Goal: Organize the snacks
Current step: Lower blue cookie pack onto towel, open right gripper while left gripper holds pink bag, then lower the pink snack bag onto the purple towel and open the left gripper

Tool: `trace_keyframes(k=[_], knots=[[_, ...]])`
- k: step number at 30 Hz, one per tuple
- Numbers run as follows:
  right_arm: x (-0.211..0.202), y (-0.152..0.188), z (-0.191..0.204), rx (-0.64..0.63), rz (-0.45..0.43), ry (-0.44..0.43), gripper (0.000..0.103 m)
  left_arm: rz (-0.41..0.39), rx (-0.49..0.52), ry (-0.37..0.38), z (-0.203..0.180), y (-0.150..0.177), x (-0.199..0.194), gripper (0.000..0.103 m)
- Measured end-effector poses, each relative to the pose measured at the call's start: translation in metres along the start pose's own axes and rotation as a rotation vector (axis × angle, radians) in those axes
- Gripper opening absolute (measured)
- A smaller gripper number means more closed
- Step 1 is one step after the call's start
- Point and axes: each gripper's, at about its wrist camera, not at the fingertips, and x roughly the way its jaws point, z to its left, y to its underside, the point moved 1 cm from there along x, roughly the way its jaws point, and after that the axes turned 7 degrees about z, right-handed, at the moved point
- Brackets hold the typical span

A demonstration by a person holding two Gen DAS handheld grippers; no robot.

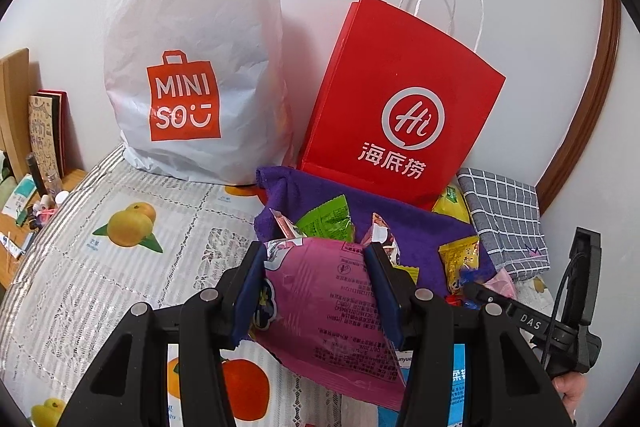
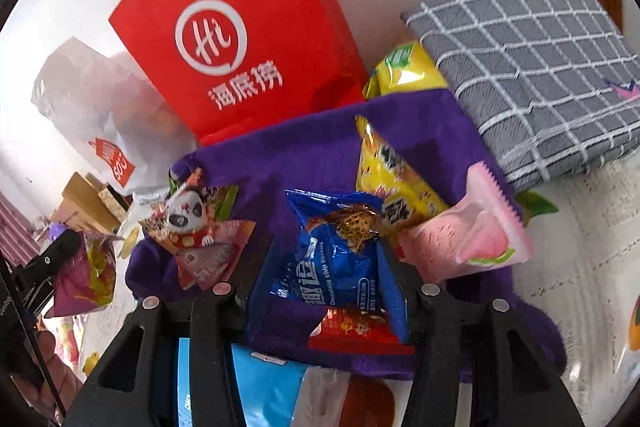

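Note:
My left gripper (image 1: 316, 259) is shut on a large pink snack bag (image 1: 324, 311), held above the table's near edge. My right gripper (image 2: 324, 259) is shut on a blue chocolate chip cookie packet (image 2: 332, 251), over a purple cloth (image 2: 304, 151). On the cloth lie a yellow packet (image 2: 392, 179), a pink packet (image 2: 468, 239), a panda packet (image 2: 192, 223) and a red packet (image 2: 356, 331). In the left wrist view the cloth (image 1: 408, 219) carries a green packet (image 1: 328, 219) and a yellow packet (image 1: 460, 259). The right gripper's body shows at that view's right edge.
A red paper bag (image 1: 400, 99) and a white Miniso plastic bag (image 1: 192, 67) stand against the wall behind the cloth. A grey checked cloth (image 2: 536, 67) lies at the right with a yellow-green pack (image 2: 404, 67) beside it. The table has a fruit-print cover (image 1: 120, 227).

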Motion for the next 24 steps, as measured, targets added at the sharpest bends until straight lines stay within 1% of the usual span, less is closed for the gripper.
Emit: trace_keyframes(k=[2, 4, 5, 8, 10, 13, 16, 20, 24], knots=[[0.001, 0.001, 0.002, -0.002, 0.007, 0.01, 0.051, 0.002, -0.007, 0.003, 0.001, 0.0, 0.002, 0.049], [-0.002, 0.002, 0.005, -0.012, 0.003, 0.019, 0.055, 0.008, -0.014, 0.008, 0.003, 0.0, 0.004, 0.049], [-0.004, 0.002, 0.006, -0.015, -0.003, 0.028, 0.055, 0.011, -0.022, 0.012, 0.004, 0.001, 0.005, 0.049], [-0.018, 0.005, 0.011, -0.019, -0.038, 0.043, 0.055, 0.016, -0.042, 0.022, 0.007, 0.001, 0.007, 0.049], [-0.029, 0.008, 0.017, -0.044, -0.065, 0.057, 0.055, 0.017, -0.055, 0.023, 0.01, 0.0, 0.007, 0.049], [-0.043, 0.009, 0.023, -0.074, -0.11, 0.112, 0.055, 0.013, -0.064, 0.019, 0.011, -0.002, 0.009, 0.049], [-0.05, 0.008, 0.026, -0.08, -0.126, 0.108, 0.055, 0.032, -0.092, -0.003, 0.013, -0.007, 0.021, 0.049], [-0.053, 0.008, 0.027, -0.07, -0.13, 0.093, 0.055, 0.067, -0.155, -0.001, 0.015, -0.017, 0.037, 0.049], [-0.053, 0.008, 0.028, -0.06, -0.125, 0.076, 0.055, 0.098, -0.16, 0.0, 0.007, -0.026, 0.053, 0.049]])
